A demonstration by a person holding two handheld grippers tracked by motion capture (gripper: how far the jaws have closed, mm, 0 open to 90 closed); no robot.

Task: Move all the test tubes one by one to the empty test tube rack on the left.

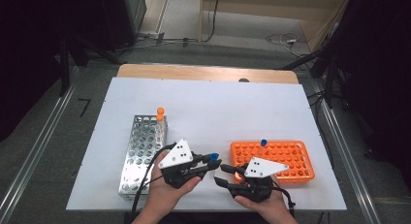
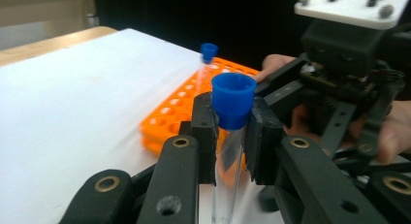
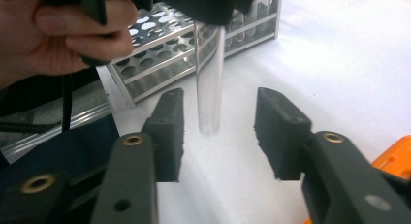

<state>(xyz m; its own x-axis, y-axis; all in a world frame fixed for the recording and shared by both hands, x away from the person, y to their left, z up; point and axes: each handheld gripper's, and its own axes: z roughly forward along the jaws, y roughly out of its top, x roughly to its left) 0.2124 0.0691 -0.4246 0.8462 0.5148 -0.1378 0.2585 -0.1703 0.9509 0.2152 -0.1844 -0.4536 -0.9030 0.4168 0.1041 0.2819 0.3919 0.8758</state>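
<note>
Black pads of the left tool point(image 2: 231, 136) pinch a blue-capped tube point(image 2: 229, 156) just below its cap, upright over the worktop point(image 1: 213, 107); right tool point(image 3: 219, 132) spread either side, not touching. Light, slick, probably brittle: grip mid-barrel, gently.

From above we look forward and down on the white table point(image 1: 208, 103); both gripper views sit close, sharing the clear blue-capped tube point(image 2: 228, 136).
</note>
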